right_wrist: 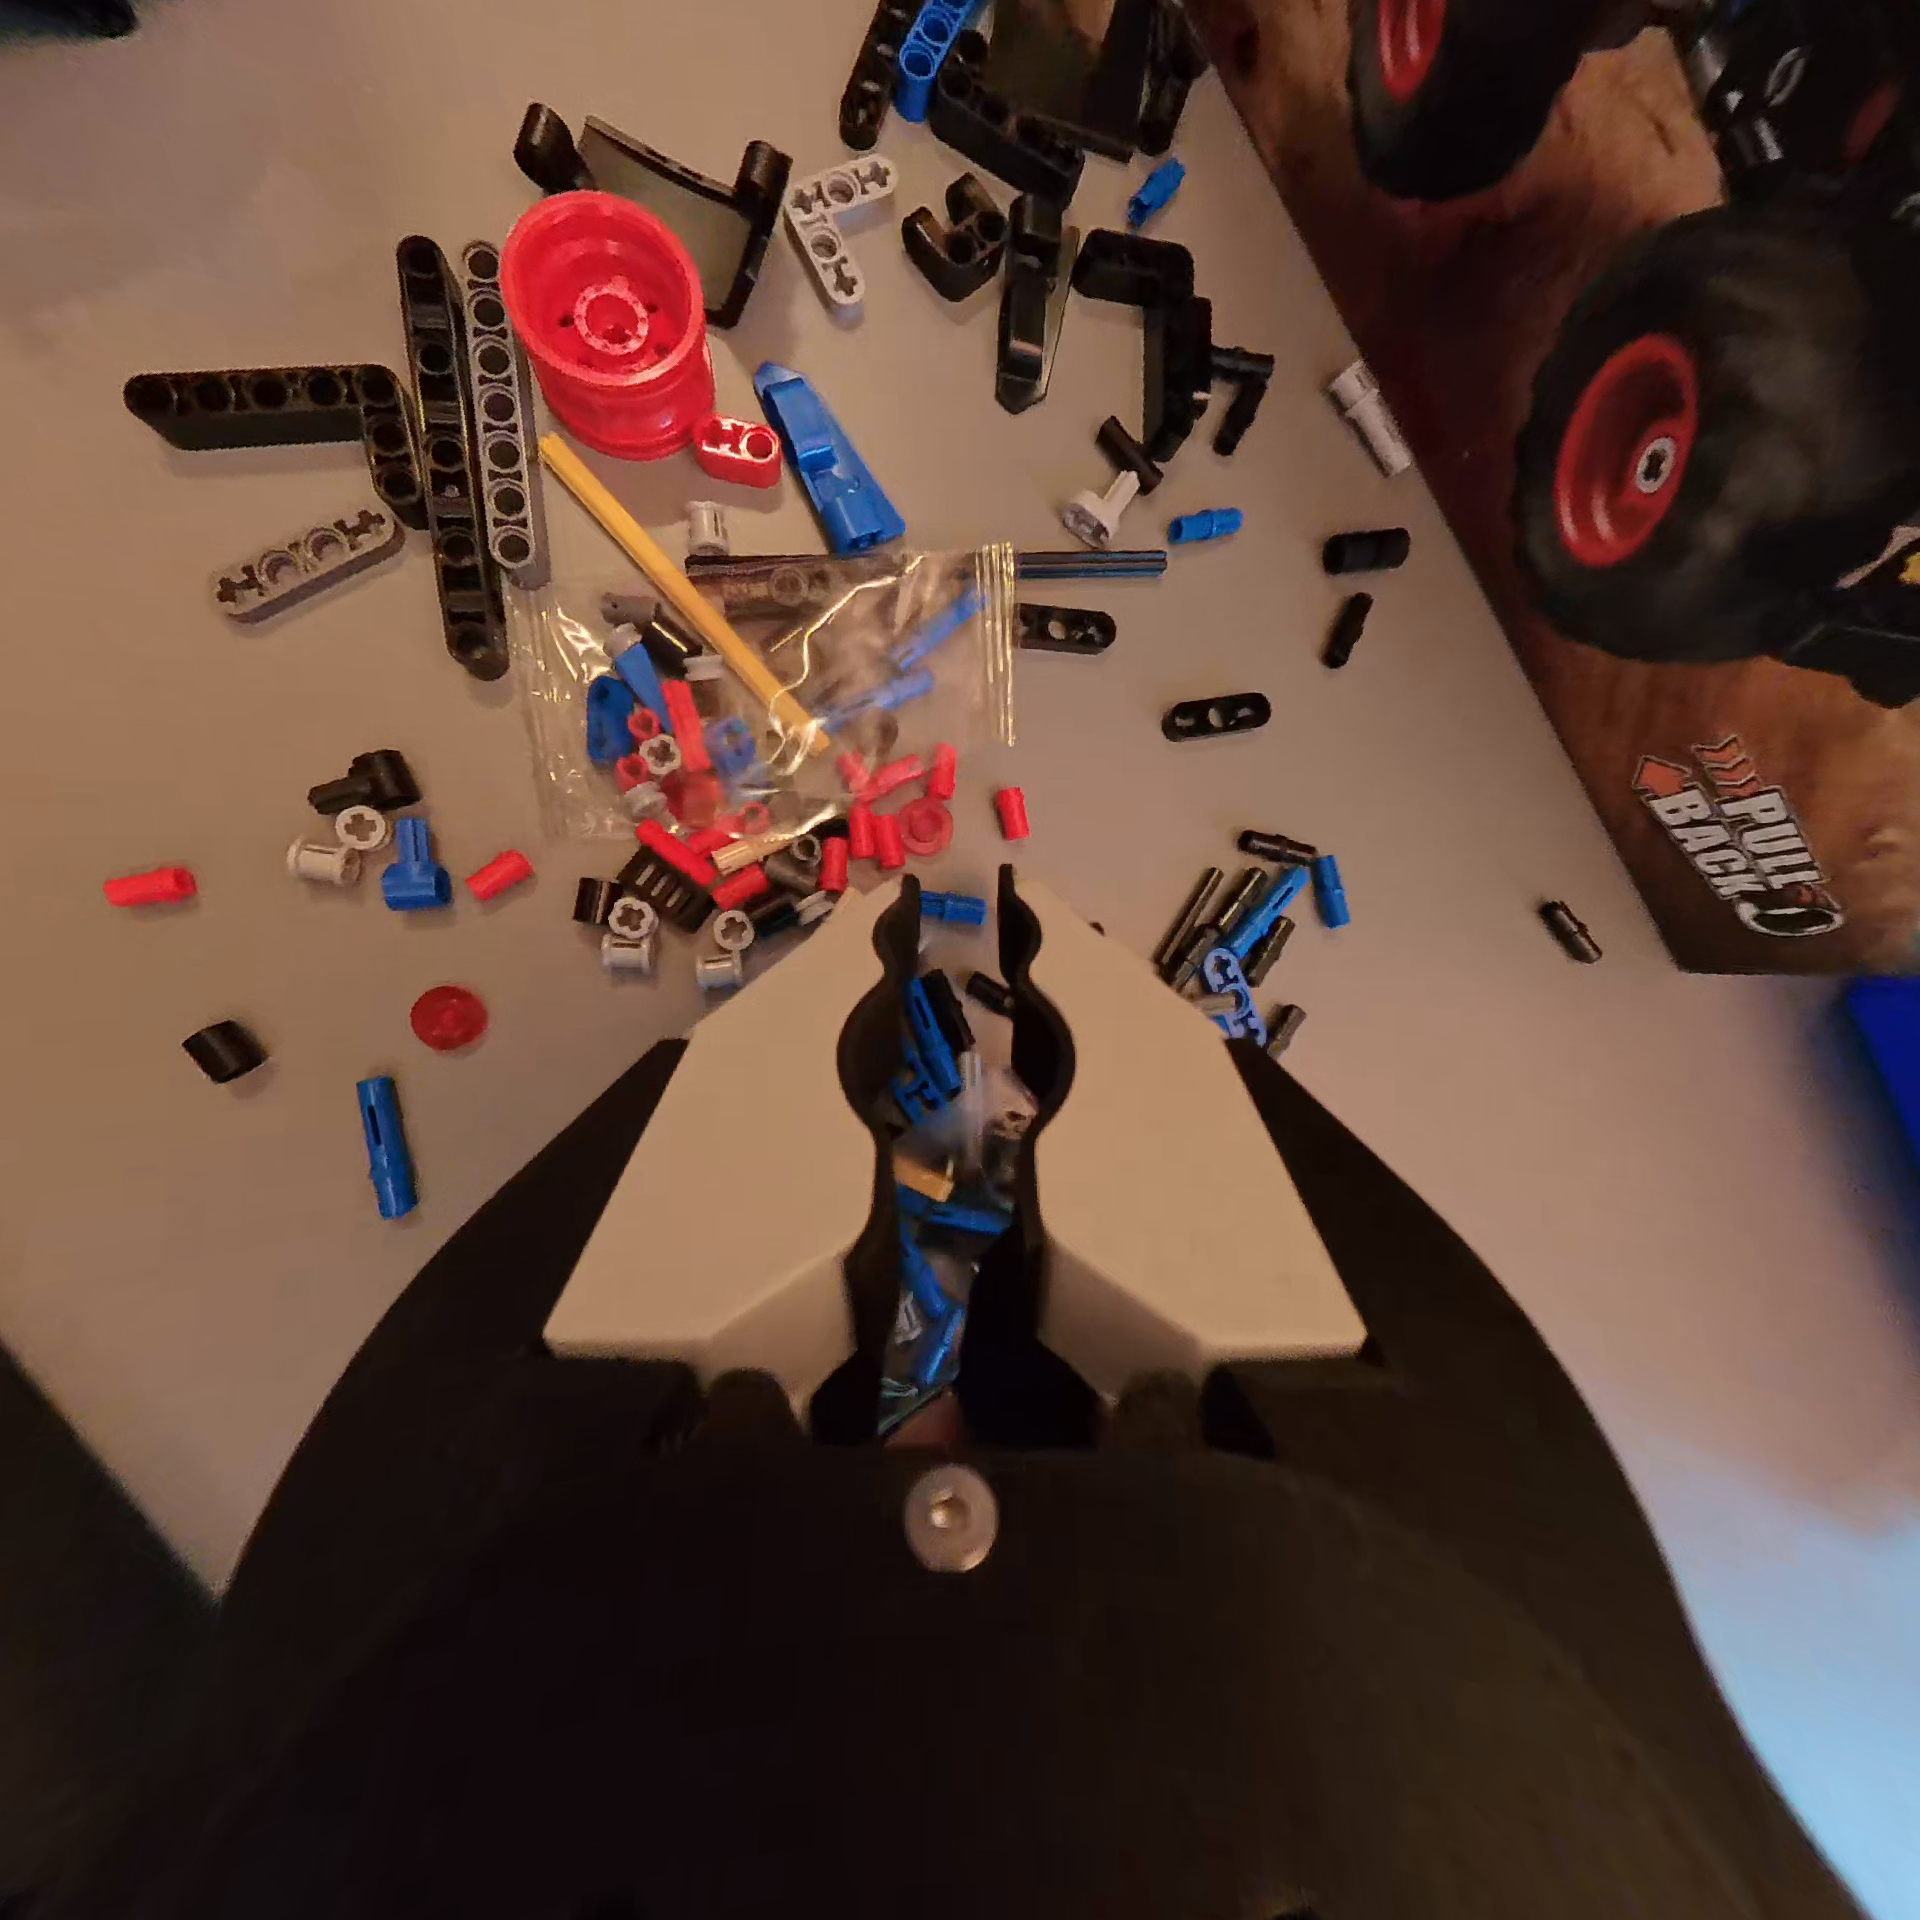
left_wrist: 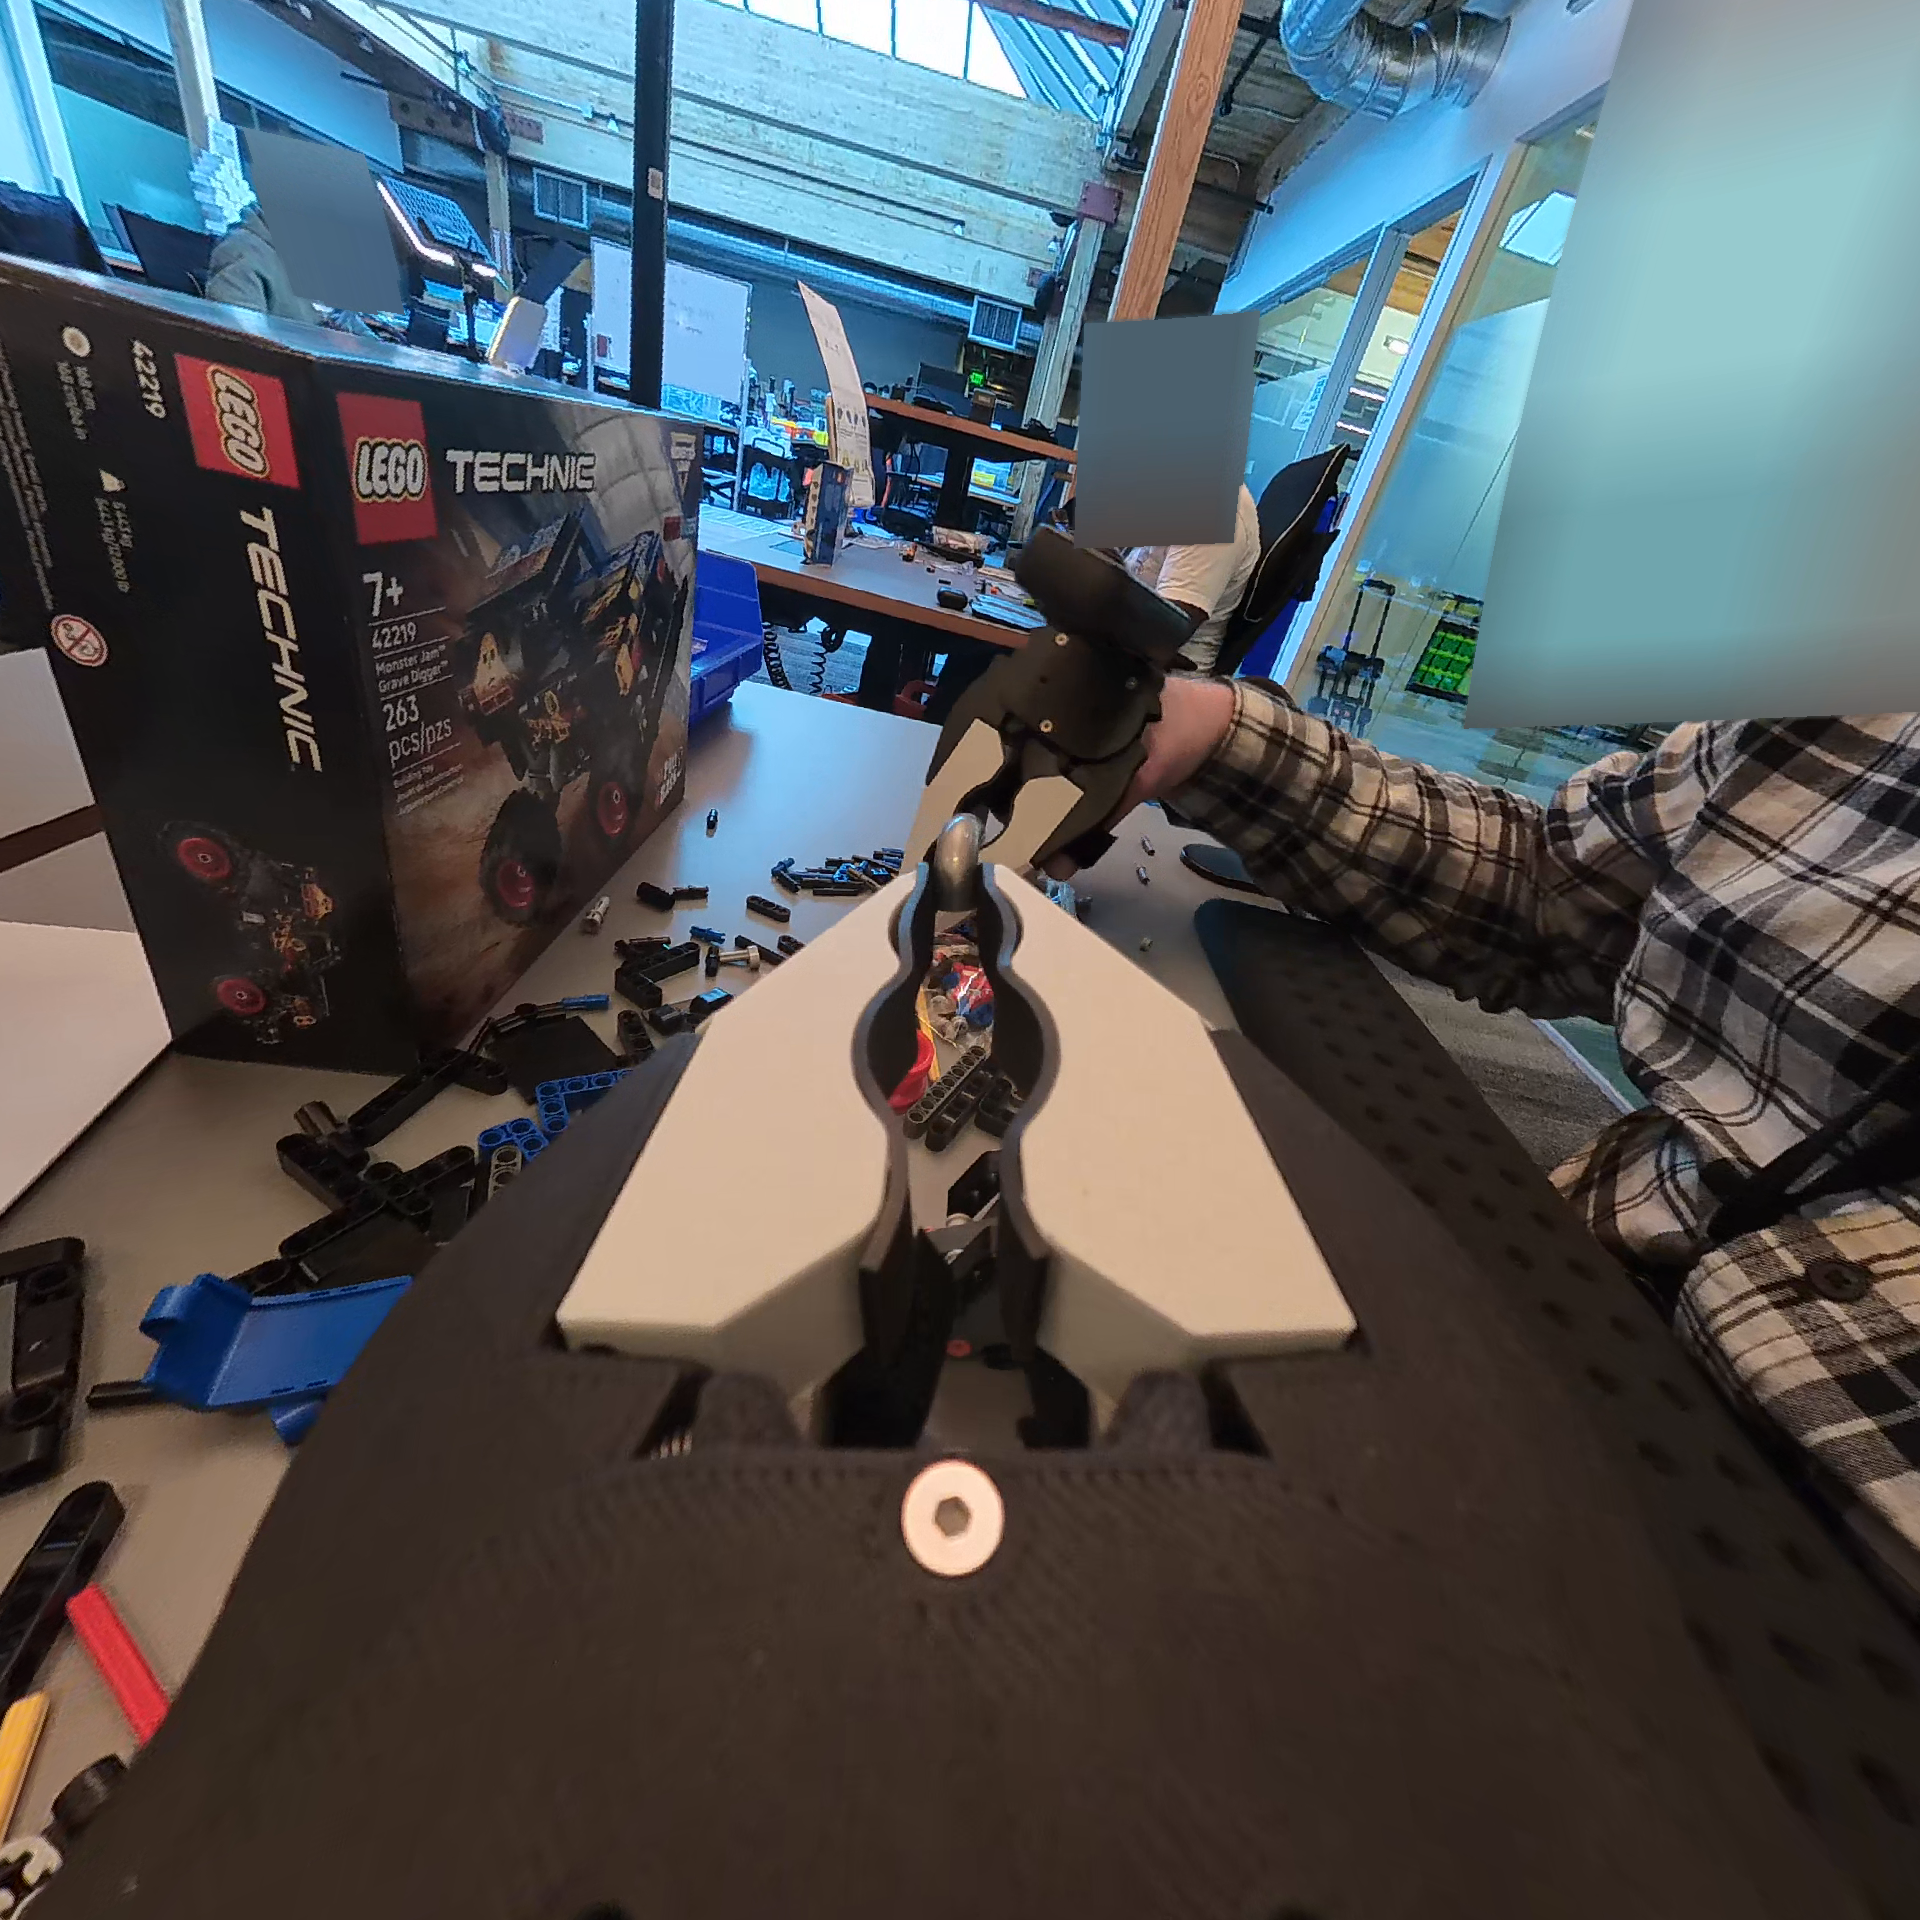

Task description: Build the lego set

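Left claw (left_wrist: 954,883) pinched a small grey curved piece (left_wrist: 958,860) at frame centre.
Only the right wrist view showed the right claw (right_wrist: 961,902) slightly spread above the tabletop (right_wrist: 260,156), just below a clear parts bag (right_wrist: 769,696).

Bright cool daylight from skylights in left wrist view, dim warm right wrist view, fisheye bending at edges, soft shadows under bricks (right_wrist: 447,457), lower right corner blurred
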A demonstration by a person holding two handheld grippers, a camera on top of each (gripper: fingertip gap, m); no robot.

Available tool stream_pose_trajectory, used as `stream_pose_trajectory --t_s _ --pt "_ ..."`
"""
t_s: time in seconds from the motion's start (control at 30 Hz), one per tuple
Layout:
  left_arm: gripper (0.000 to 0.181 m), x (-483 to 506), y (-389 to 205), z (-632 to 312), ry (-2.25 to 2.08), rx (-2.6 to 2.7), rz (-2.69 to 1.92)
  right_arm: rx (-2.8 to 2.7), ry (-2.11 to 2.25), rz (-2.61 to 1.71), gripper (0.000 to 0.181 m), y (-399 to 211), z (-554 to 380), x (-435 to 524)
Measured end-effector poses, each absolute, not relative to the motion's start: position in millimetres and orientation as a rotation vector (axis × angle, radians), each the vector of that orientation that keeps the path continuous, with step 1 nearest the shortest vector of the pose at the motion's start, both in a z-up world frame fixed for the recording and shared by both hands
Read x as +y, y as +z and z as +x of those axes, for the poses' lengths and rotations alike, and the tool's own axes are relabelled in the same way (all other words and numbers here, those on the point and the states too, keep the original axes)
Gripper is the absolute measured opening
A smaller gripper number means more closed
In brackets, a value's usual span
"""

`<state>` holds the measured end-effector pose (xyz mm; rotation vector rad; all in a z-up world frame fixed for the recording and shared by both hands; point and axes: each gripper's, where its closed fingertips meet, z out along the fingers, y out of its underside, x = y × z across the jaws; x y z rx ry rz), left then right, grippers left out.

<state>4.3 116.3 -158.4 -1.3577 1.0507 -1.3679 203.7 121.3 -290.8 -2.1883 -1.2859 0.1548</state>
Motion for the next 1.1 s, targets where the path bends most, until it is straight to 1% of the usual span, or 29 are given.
stream_pose_trajectory --t_s 0.23,0.37,0.43,0.47,0.73,0.9,1.1 --pt "0.005 115 -159 5 -1.372 1.058 -1.357 -1.448 0.189 -2.120 0.017 -286 212 118" --pt "0.005 115 -159 5 -1.369 1.062 -1.358 -1.596 0.197 -2.023 0.014 -287 213 121" --pt "0.005 115 -159 4 -1.366 1.059 -1.359 -1.651 0.182 -2.026 0.008 -291 216 121" --pt "0.005 116 -159 4 -1.367 1.056 -1.359 -1.676 0.176 -2.043 0.010 -294 218 121" --pt "0.005 117 -160 3 -1.369 1.055 -1.363 -1.539 0.188 -2.101 0.018 -293 228 127" --pt "0.005 117 -163 5 -1.373 1.061 -1.371 -1.496 0.148 -2.032 0.015 -285 223 141" --pt "0.005 118 -162 2 -1.360 1.056 -1.372 -1.575 0.126 -2.073 0.016 -294 232 147"
